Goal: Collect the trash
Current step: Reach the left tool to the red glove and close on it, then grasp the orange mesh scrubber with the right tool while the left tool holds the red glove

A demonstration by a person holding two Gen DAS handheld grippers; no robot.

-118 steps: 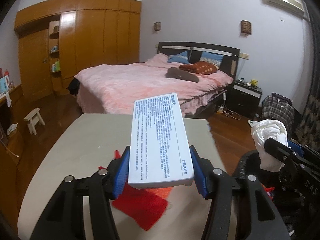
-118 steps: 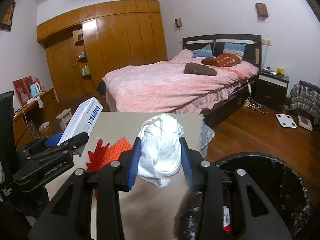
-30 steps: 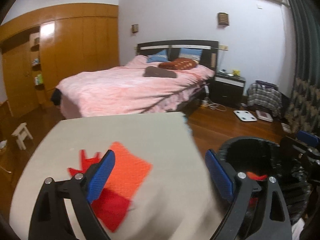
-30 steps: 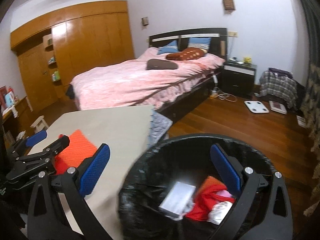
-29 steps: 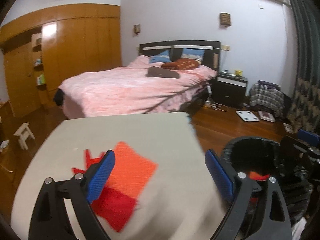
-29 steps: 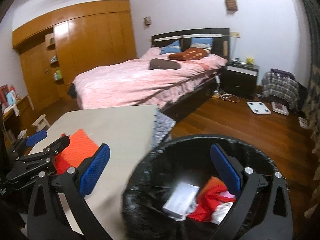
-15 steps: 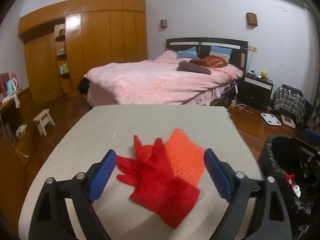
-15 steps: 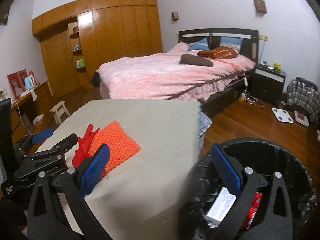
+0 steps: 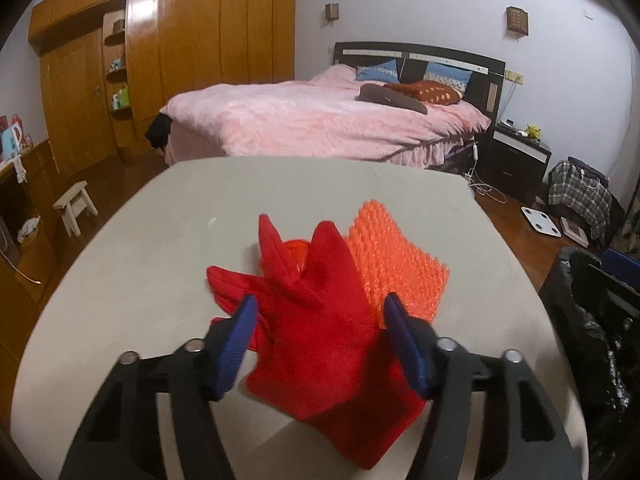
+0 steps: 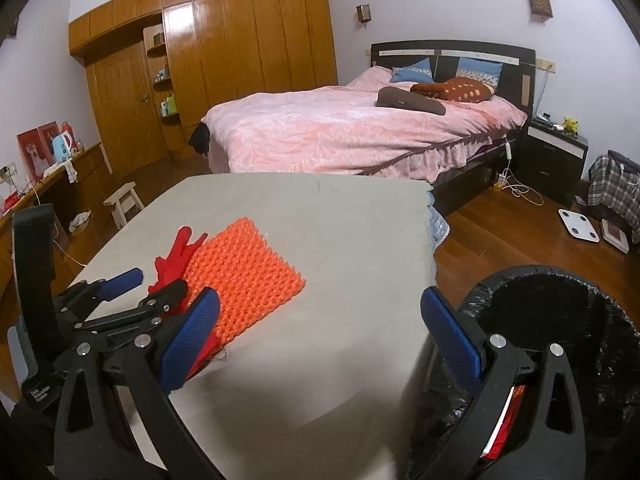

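Observation:
A red glove (image 9: 316, 320) lies on the grey table (image 9: 192, 248), partly over an orange bumpy mat (image 9: 396, 264). My left gripper (image 9: 320, 320) is low over the glove with a blue pad on each side of its cuff, jaws part open, glove still flat on the table. In the right wrist view the left gripper (image 10: 120, 296) sits over the glove (image 10: 176, 256) beside the mat (image 10: 248, 276). My right gripper (image 10: 320, 328) is open and empty above the table's right edge, next to the black bin (image 10: 560, 320).
The black bag-lined bin (image 9: 592, 320) stands at the table's right side, with red trash (image 10: 508, 420) inside. A pink bed (image 9: 320, 120), wooden wardrobe (image 9: 180, 40), small stool (image 9: 76, 204) and floor scale (image 10: 576, 224) lie beyond.
Both grippers dropped their loads in the bin and opened. The left gripper swung back to the table, moved down over the red glove and narrowed its jaws. The right gripper turned toward the table.

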